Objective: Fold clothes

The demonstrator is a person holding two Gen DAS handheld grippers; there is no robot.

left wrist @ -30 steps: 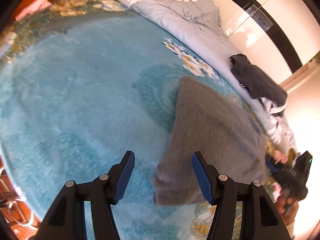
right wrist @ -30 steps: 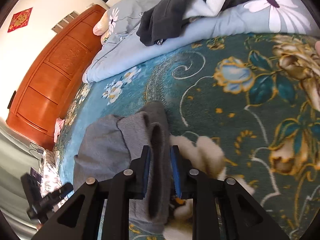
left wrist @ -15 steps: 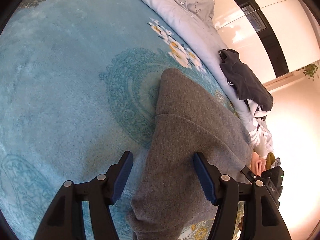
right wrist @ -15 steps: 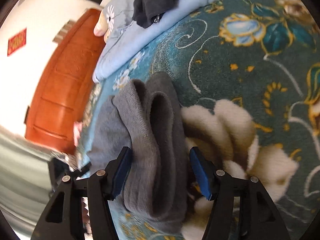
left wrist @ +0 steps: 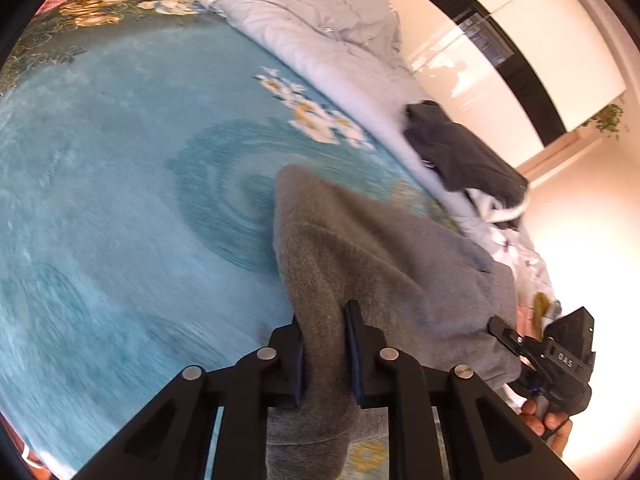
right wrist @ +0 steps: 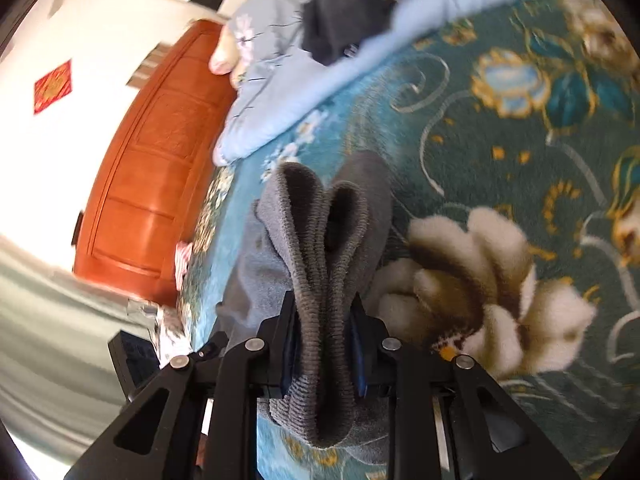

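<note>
the grey garment (left wrist: 372, 256) is pinched in closing jaws of both the left gripper (left wrist: 325, 354) and right gripper (right wrist: 325, 344); bunched layers may slip out, spoiling the fold.

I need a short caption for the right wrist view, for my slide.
Right gripper closing on the bunched ribbed edge of a grey garment over a floral teal blanket.
</note>
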